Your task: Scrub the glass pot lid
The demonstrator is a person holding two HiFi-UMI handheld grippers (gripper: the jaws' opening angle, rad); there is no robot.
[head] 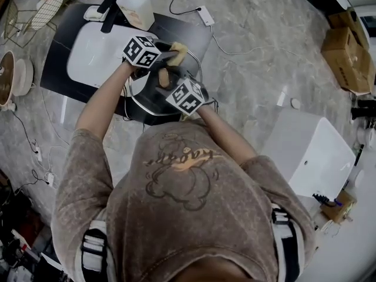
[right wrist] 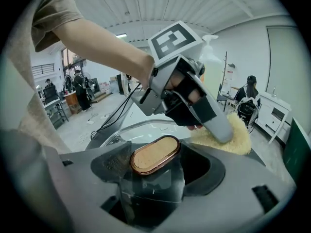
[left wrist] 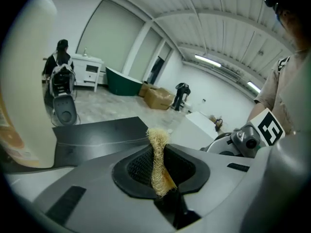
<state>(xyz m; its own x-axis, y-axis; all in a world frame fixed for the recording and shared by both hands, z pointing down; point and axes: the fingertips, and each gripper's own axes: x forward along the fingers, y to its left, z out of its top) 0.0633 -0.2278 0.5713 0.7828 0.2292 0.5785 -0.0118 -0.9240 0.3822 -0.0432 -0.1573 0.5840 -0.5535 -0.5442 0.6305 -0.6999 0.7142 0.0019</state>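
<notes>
Your R gripper [right wrist: 156, 171] clamps oval knob [right wrist: 155, 155] of glass lid [right wrist: 141, 132], knob's long axis jaw-to-jaw; L gripper [left wrist: 163, 171] pinches scrub pad [left wrist: 158, 144] at lid's rim.

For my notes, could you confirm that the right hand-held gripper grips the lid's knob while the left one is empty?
Not empty: the left gripper view shows the left hand-held gripper clamped on a straw-coloured scrub pad. The right hand-held gripper does grip the knob.

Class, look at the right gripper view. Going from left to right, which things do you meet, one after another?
standing people → lid knob → scrub pad → white cabinet
</notes>
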